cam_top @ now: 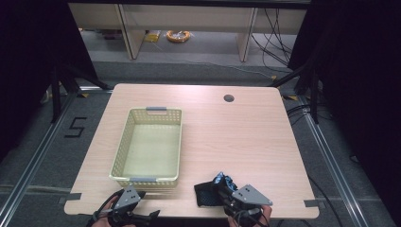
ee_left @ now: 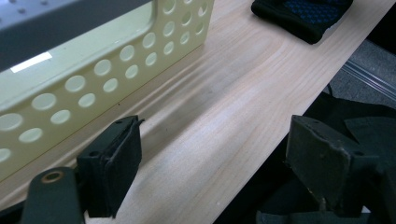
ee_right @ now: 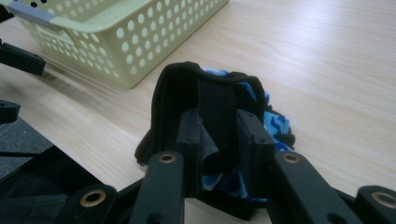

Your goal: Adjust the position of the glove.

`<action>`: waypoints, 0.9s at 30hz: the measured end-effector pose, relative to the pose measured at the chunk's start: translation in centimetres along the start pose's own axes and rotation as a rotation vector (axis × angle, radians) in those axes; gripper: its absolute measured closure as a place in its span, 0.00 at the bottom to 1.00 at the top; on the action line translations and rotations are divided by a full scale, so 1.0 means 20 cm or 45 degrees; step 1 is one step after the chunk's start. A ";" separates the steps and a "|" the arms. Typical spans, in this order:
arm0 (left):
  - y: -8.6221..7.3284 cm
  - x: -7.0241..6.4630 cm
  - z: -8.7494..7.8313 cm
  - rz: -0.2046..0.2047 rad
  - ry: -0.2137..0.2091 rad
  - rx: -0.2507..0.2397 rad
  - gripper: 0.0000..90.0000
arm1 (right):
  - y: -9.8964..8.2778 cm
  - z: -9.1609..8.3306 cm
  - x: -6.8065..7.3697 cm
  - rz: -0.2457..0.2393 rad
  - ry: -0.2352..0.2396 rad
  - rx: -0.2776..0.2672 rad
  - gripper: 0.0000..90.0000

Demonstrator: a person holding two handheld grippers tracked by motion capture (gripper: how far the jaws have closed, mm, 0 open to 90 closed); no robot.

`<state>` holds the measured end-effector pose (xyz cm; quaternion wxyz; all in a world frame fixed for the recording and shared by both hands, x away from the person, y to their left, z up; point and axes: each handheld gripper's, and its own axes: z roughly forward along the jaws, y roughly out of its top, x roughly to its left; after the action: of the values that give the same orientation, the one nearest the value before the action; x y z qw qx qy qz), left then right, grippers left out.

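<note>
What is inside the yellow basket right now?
Nothing shows inside the yellow basket; the high view shows its bare floor. The black and blue cloth sits outside on the table, pinched in the right gripper.

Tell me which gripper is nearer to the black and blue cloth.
Right. The right gripper is clamped on the black and blue cloth at the table's near edge. The left gripper sits apart from it, open, just in front of the yellow basket.

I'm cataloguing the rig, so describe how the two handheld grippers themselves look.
Both are black, with dark cables trailing toward the person. The left gripper and the right gripper each carry a grey three-cornered plate on top, dotted with small holes. Seen close up in the gripper views, each has two black arms with brass-coloured rivets, ending in blocky black pads with worn, layered edges.
</note>
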<state>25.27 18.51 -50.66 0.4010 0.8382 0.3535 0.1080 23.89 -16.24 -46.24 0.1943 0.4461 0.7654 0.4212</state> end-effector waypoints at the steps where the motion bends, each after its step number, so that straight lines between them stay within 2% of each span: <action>1: 0.00 0.00 0.00 0.013 0.008 0.009 0.20 | 0.00 0.01 0.01 0.001 0.006 0.019 0.82; 2: 0.00 0.00 0.01 0.004 0.009 -0.005 0.20 | 0.00 0.03 0.01 -0.034 0.007 0.033 0.82; 3: 0.00 -0.01 0.00 -0.020 -0.019 0.016 0.20 | -0.01 0.05 0.02 -0.024 0.002 0.044 0.82; 4: 0.00 -0.01 0.01 0.006 0.003 0.000 0.20 | -0.02 0.07 0.02 -0.027 0.002 0.057 0.82; 5: 0.00 -0.01 0.00 0.018 -0.004 0.017 0.20 | -0.02 0.08 0.03 -0.029 0.008 0.067 0.81; 6: 0.00 -0.02 0.01 -0.006 -0.011 0.005 0.20 | -0.03 0.10 0.03 -0.028 0.019 0.070 0.81; 7: 0.00 -0.02 0.01 0.020 -0.012 -0.006 0.20 | -0.03 0.11 0.04 -0.028 0.023 0.071 0.81; 8: 0.00 -0.03 0.01 -0.005 -0.029 0.014 0.20 | -0.03 0.12 0.05 -0.031 0.023 0.085 0.81; 12: 0.00 -0.05 0.02 0.008 -0.038 0.007 0.21 | -0.04 0.15 0.08 -0.047 0.044 0.105 0.81; 13: 0.01 -0.06 0.02 0.040 -0.035 0.019 0.21 | -0.04 0.16 0.09 -0.031 0.048 0.115 0.80; 15: 0.01 -0.08 0.03 0.000 -0.065 -0.007 0.22 | -0.05 0.18 0.10 -0.053 0.063 0.126 0.80; 16: 0.02 -0.08 0.03 0.027 -0.056 0.009 0.22 | -0.05 0.18 0.10 -0.042 0.076 0.141 0.79; 17: 0.02 -0.09 0.04 0.033 -0.063 0.001 0.23 | -0.06 0.20 0.10 -0.058 0.072 0.127 0.77; 18: 0.03 -0.09 0.05 0.041 -0.068 0.006 0.24 | -0.06 0.20 0.10 -0.014 0.085 0.139 0.76; 19: 0.03 -0.11 0.06 -0.001 -0.098 -0.022 0.25 | -0.07 0.20 0.10 -0.011 0.084 0.145 0.75; 20: 0.04 -0.10 0.06 0.049 -0.101 -0.010 0.26 | -0.07 0.21 0.10 -0.011 0.088 0.145 0.74; 21: 0.05 -0.10 0.06 0.074 -0.096 -0.003 0.27 | -0.07 0.21 0.10 -0.006 0.094 0.163 0.72; 22: 0.06 -0.12 0.07 0.036 -0.098 -0.011 0.28 | -0.07 0.21 0.10 -0.001 0.115 0.165 0.70; 23: 0.07 -0.13 0.08 0.035 -0.111 -0.032 0.30 | -0.07 0.21 0.10 0.002 0.122 0.149 0.65; 24: 0.08 -0.13 0.09 0.064 -0.112 -0.023 0.30 | -0.07 0.20 0.09 -0.005 0.128 0.137 0.61; 25: 0.09 -0.13 0.09 0.085 -0.122 -0.018 0.31 | -0.06 0.19 0.10 0.050 0.146 0.152 0.59; 26: 0.10 -0.14 0.11 0.070 -0.128 -0.029 0.31 | -0.06 0.18 0.09 0.054 0.170 0.117 0.58; 27: 0.11 -0.16 0.12 0.071 -0.139 -0.036 0.31 | -0.05 0.17 0.07 0.026 0.174 0.080 0.56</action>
<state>25.24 14.02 -50.32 0.4282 0.8467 0.3060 0.0780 24.83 -13.66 -48.80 0.1232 0.4301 0.7852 0.4282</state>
